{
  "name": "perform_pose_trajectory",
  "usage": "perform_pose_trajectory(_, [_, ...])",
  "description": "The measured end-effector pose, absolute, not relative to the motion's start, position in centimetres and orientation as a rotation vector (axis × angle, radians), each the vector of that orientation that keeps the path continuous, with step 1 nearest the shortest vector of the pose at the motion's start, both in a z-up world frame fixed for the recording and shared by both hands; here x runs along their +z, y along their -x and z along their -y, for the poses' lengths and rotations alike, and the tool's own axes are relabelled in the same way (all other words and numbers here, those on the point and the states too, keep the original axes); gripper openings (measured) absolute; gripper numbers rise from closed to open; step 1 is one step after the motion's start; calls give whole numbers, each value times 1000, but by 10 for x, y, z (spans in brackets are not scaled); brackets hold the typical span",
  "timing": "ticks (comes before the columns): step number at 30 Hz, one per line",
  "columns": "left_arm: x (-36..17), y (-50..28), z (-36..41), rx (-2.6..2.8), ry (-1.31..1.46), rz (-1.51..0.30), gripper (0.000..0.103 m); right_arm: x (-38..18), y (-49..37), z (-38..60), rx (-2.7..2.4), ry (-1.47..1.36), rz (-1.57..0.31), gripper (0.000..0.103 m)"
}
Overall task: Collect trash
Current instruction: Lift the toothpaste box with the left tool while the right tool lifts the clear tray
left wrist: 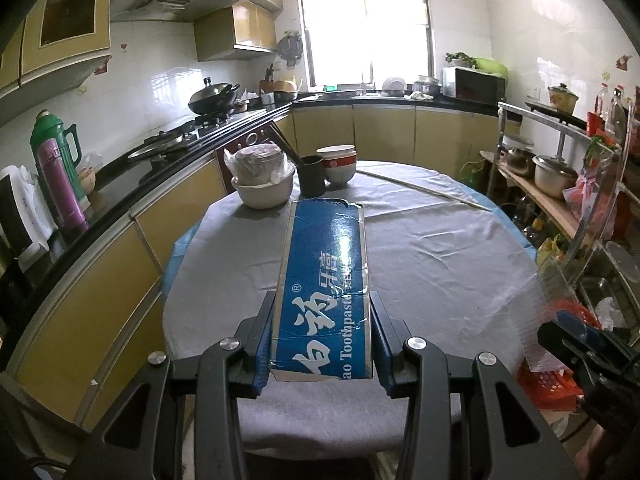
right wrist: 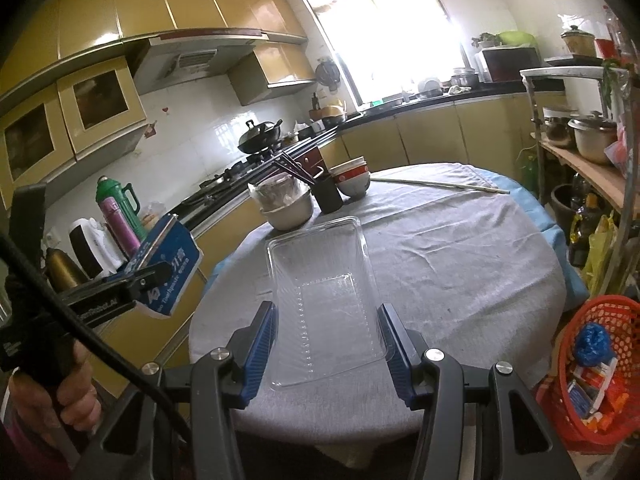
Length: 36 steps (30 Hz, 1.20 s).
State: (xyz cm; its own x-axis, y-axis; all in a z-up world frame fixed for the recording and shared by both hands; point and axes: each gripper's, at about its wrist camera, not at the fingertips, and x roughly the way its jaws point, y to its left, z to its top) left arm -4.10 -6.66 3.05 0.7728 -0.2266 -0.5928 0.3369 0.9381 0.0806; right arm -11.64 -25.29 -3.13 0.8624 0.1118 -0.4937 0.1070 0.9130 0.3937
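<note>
My left gripper [left wrist: 322, 316] is shut on a blue toothpaste box [left wrist: 326, 276] and holds it above the round table [left wrist: 420, 264]. The same box [right wrist: 168, 268] shows in the right wrist view at the left, clamped in the left gripper and raised beside the table. My right gripper [right wrist: 328, 320] is shut on a clear plastic tray [right wrist: 324, 300] and holds it over the table [right wrist: 460, 260]. In the left wrist view the clear tray [left wrist: 524, 312] shows at the right edge. A red basket [right wrist: 600, 368] with trash in it stands on the floor at the right of the table.
Stacked bowls [left wrist: 264, 180], a black chopstick cup [left wrist: 312, 176] and red-white bowls [left wrist: 338, 164] stand at the table's far side, with a long stick [left wrist: 424, 190] beside them. A kitchen counter [left wrist: 120, 184] runs along the left; a shelf rack [left wrist: 560, 184] with pots stands right.
</note>
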Motion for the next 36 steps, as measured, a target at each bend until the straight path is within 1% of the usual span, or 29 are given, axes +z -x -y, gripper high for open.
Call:
perform_pose_trajectory(8, [29, 46, 58, -341, -168, -605, 44, -27, 115, 245, -18, -409, -545, 55])
perform_pose_trajectory(16, [23, 26, 58, -317, -151, -635, 44, -22, 99, 252, -16, -405, -544, 55])
perform_pose_trajectory(28, [9, -2, 67, -258, -191, -677, 44, -45, 60, 272, 20, -488, -571, 55])
perform_pose_trajectory(36, [-4, -14, 93, -251, -246, -709, 44, -71, 60, 292, 10, -561, -589, 55])
